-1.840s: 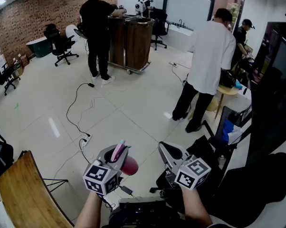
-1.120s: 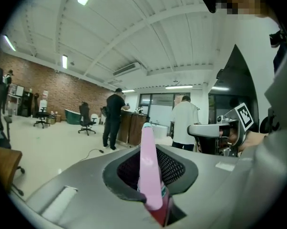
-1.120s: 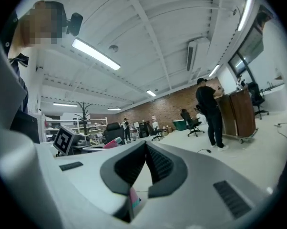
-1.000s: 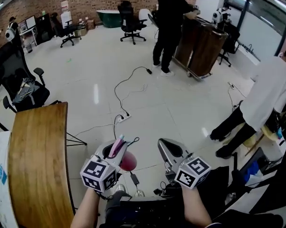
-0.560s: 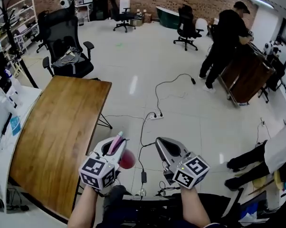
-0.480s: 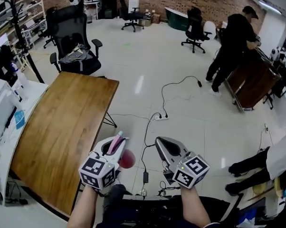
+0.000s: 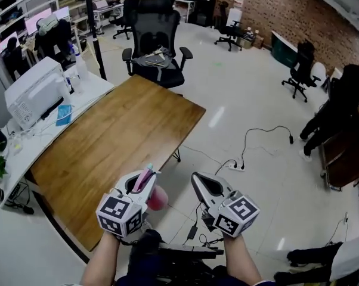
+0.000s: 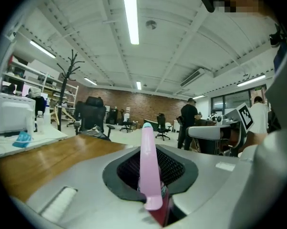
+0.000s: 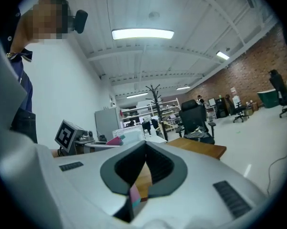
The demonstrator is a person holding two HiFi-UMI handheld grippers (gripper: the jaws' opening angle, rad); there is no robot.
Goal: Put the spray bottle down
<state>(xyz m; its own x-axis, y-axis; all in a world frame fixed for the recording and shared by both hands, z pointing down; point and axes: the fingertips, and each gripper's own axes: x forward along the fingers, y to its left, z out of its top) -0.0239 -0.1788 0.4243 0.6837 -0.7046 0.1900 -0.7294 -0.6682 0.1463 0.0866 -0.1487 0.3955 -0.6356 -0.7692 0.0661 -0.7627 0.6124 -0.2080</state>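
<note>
A pink spray bottle point(image 7: 157, 199) with a pale pink trigger head sits between the jaws of my left gripper point(image 7: 142, 180), which is shut on it. In the left gripper view the pink head point(image 8: 148, 168) stands upright between the grey jaws, the dark red body just below it. My right gripper point(image 7: 198, 181) is beside it to the right, shut and holding nothing; in the right gripper view its jaws meet at the tip point(image 9: 144, 147). Both grippers hang over the floor, just off the near right edge of a wooden table point(image 7: 117, 139).
A black office chair point(image 7: 158, 43) stands at the table's far end. A white desk with a printer point(image 7: 31, 93) runs along the left. A power strip and cable point(image 7: 238, 165) lie on the floor to the right, and a person point(image 7: 339, 109) stands at the far right.
The view has swung round to the left: the wooden table now lies ahead and to the left, and the standing people have slid off to the right. Both grippers keep their pose, bottle still held.
</note>
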